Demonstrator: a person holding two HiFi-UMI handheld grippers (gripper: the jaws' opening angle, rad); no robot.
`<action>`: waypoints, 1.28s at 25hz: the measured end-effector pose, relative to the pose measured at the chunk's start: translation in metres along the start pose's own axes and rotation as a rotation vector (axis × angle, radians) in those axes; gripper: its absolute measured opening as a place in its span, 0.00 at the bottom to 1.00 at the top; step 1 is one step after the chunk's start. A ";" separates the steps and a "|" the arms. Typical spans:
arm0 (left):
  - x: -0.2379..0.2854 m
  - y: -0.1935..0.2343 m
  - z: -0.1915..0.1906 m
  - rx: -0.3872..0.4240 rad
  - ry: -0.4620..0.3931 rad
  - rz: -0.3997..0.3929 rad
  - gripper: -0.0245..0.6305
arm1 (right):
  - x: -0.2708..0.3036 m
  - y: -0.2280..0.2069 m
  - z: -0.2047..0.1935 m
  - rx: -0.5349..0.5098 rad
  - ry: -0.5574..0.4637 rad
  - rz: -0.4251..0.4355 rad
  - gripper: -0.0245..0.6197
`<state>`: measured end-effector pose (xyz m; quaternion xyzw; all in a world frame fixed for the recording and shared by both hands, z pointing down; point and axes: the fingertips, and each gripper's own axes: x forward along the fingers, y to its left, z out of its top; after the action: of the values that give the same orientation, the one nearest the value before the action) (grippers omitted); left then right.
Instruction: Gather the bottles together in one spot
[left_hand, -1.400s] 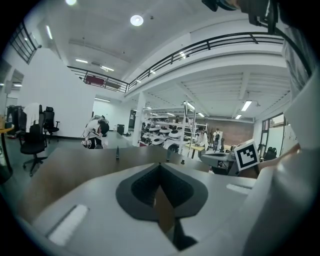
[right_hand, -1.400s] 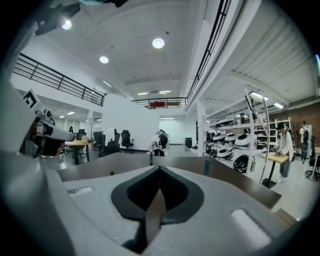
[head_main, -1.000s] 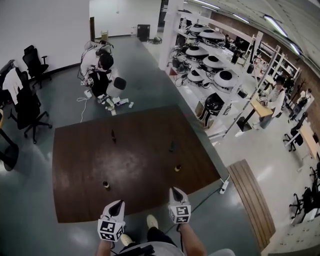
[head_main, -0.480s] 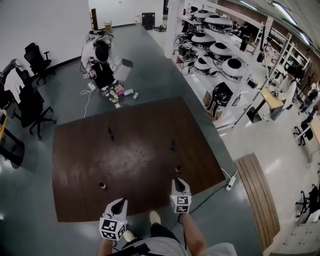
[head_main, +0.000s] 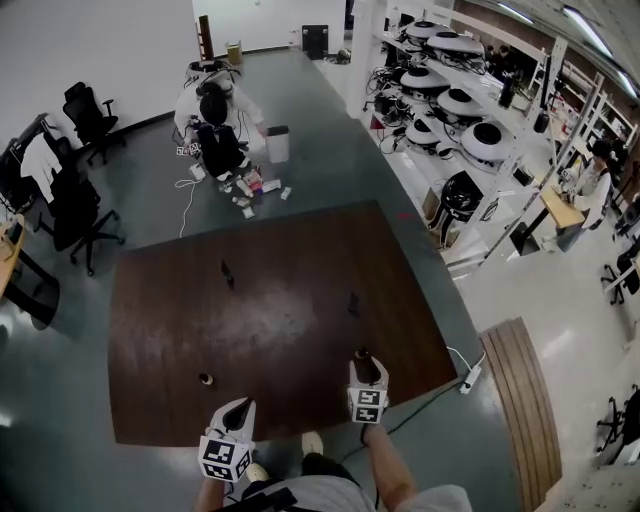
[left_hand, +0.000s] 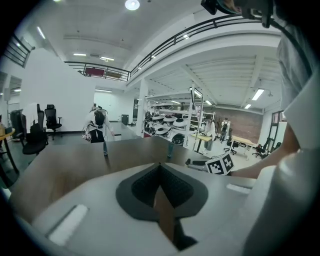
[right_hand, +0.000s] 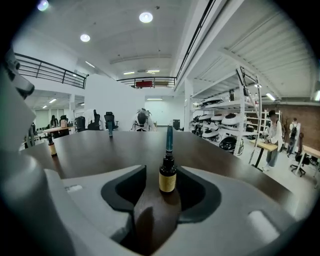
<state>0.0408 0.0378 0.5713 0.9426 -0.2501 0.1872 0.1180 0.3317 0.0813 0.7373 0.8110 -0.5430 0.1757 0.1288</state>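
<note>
the dark tabletop (head_main: 280, 330) carries four bottles, all well apart. the right hand-held gripper (head_main: 365, 364) has reached forward from the near edge to the small amber bottle (right_hand: 167, 176) at the near right. its jaws are opening, and the bottle stands upright between them, the pads not pressing it. the left hand-held gripper (head_main: 240, 407) hangs by the near edge, jaws together and empty. so a first pickup looks about to begin; the teal bottle (head_main: 352, 300), far dark bottle (head_main: 228, 272) and near-left amber bottle (head_main: 205, 379) stand ungathered.
</note>
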 end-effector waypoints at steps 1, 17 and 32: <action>0.002 -0.001 0.000 -0.001 0.003 0.002 0.04 | 0.003 -0.002 -0.001 0.005 0.005 -0.002 0.32; 0.019 0.004 0.004 0.000 0.022 0.021 0.04 | 0.031 -0.006 -0.010 0.052 0.041 0.024 0.37; 0.012 0.012 0.005 -0.020 0.028 0.040 0.04 | 0.026 -0.008 -0.001 0.006 0.046 0.000 0.25</action>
<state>0.0459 0.0212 0.5735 0.9335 -0.2692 0.2001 0.1270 0.3483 0.0628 0.7492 0.8071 -0.5394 0.1959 0.1387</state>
